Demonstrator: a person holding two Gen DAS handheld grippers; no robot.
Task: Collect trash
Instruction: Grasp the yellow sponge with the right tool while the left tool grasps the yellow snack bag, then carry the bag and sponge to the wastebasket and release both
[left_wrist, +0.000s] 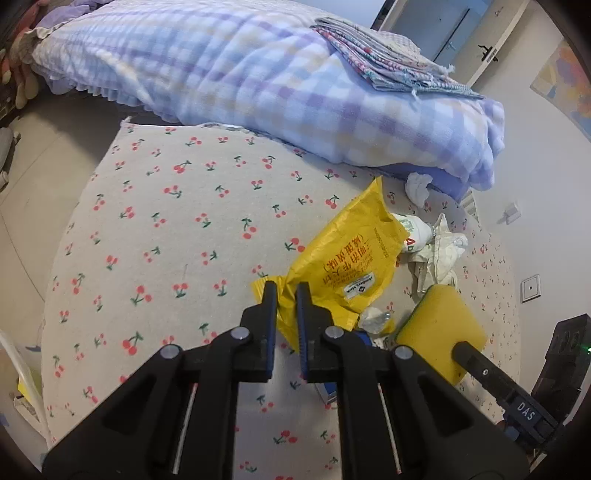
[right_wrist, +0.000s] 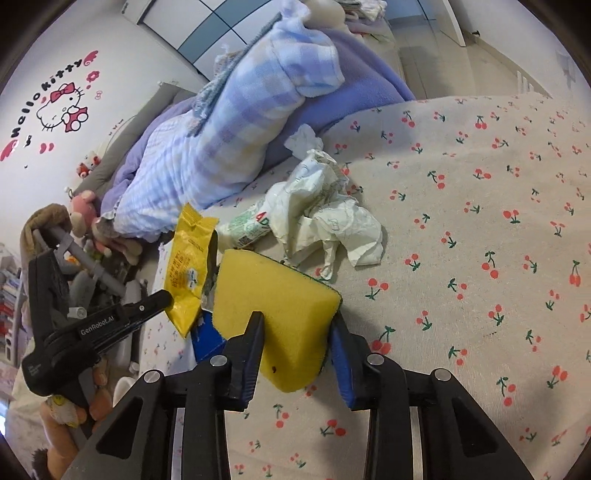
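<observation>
Trash lies clustered on the cherry-print bedsheet (left_wrist: 166, 221): the left gripper (left_wrist: 287, 295) pinches the yellow wrapper (left_wrist: 347, 258), the right gripper (right_wrist: 297, 325) clamps the yellow sponge (right_wrist: 277, 302), and crumpled paper (right_wrist: 325, 206) waits just beyond the sponge, nearer the right one.

The bedsheet (left_wrist: 177, 229) is beige, dotted with red cherries on green stems. The blanket (left_wrist: 280, 92) is a soft check of lilac, pale blue, cream and white. The snack bag (left_wrist: 347, 258) is bright yellow with red lettering. The sponge (right_wrist: 280, 314) is yellow with a dark green edge. The crumpled paper (right_wrist: 325, 218) is white with faint green print. Both the left gripper (left_wrist: 287, 291) and the right gripper (right_wrist: 297, 325) are black with blue pads.
</observation>
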